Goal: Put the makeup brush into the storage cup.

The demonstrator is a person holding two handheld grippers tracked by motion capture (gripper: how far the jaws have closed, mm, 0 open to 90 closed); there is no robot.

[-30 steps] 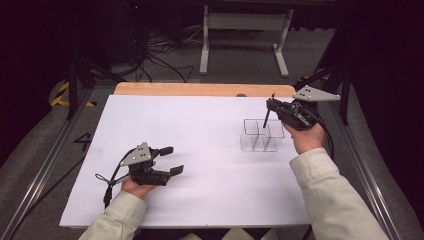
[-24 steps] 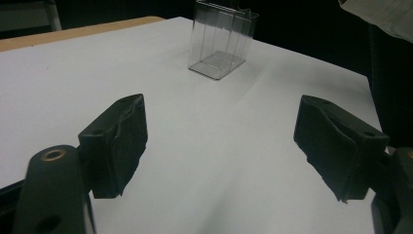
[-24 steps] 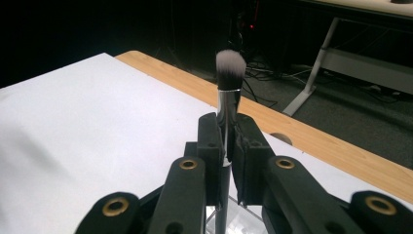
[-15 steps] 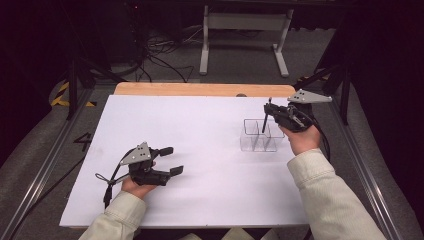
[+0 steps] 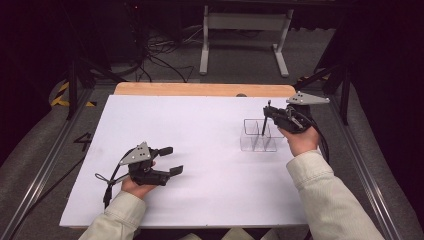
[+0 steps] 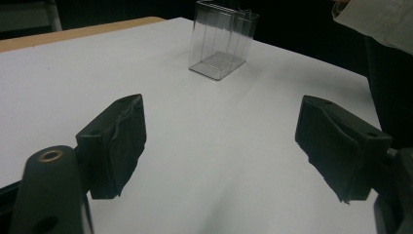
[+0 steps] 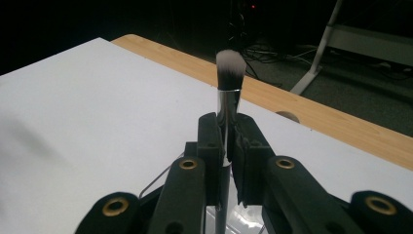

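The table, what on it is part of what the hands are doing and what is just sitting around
In use:
- makeup brush, clamped upright in the right gripper
- clear divided organizer, with the brush's lower end at or in it

Not in use:
- left gripper, open and holding nothing, low over the white table
- cables and a stand on the floor beyond
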